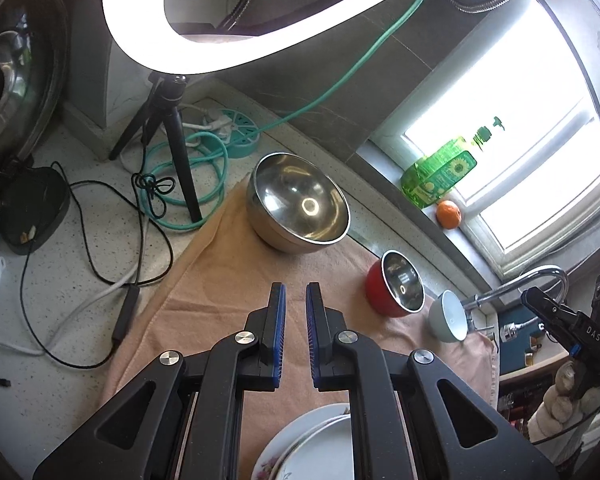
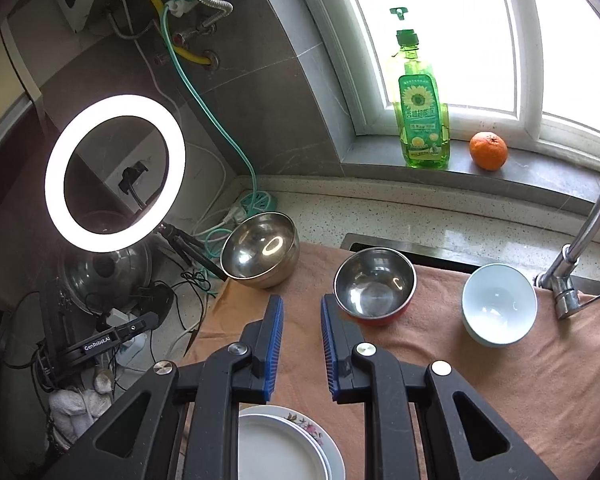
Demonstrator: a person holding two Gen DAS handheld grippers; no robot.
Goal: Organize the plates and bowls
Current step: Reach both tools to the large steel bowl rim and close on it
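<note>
Right wrist view, left to right: big steel bowl (image 2: 261, 249), red bowl (image 2: 374, 285), pale blue bowl (image 2: 499, 304) sat apart on the tan towel (image 2: 532, 376) over the bench. Stacked plates (image 2: 284, 446) lay under the right gripper (image 2: 301, 316). Both grippers' fingers were nearly closed, grasping nothing.

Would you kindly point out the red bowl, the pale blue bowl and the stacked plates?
red bowl (image 2: 374, 286): right wrist view, on its steel inside.
pale blue bowl (image 2: 499, 302): right wrist view, on its white inside.
stacked plates (image 2: 276, 448): right wrist view, on the top plate's face.
</note>
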